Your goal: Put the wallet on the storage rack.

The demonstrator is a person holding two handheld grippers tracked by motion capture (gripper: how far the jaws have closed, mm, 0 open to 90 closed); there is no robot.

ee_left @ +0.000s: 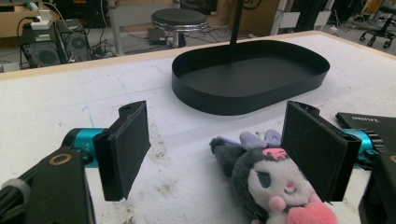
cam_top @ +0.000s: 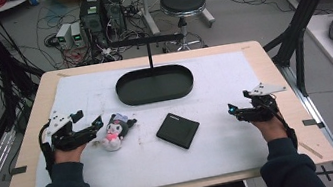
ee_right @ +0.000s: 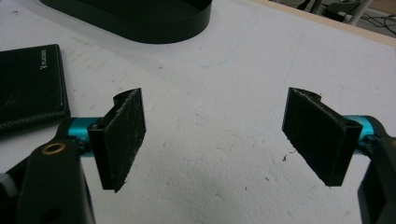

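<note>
Left gripper (cam_top: 89, 125) low over the white mat (cam_top: 224, 150), jaws spread wide with nothing pinched; the plush toy (cam_top: 112, 134) lies just beside its tips, and in the left gripper view the doll's head (ee_left: 275, 184) sits off-centre, close against one pad (ee_left: 317, 149), with bare mat in front of the other. Risk here: closing from this offset would likely shove the toy sideways or catch only an ear, and a soft body held that way could sag and slip out on the lift. Further right, the black wallet (cam_top: 178, 130) lies near the toy; a pushed doll could nudge it. Behind, the black oval tray (cam_top: 154, 95) with its upright post (cam_top: 150, 55) could snag a cable. Right gripper (cam_top: 232, 109) rests apart from the wallet, jaws spread, empty.
</note>
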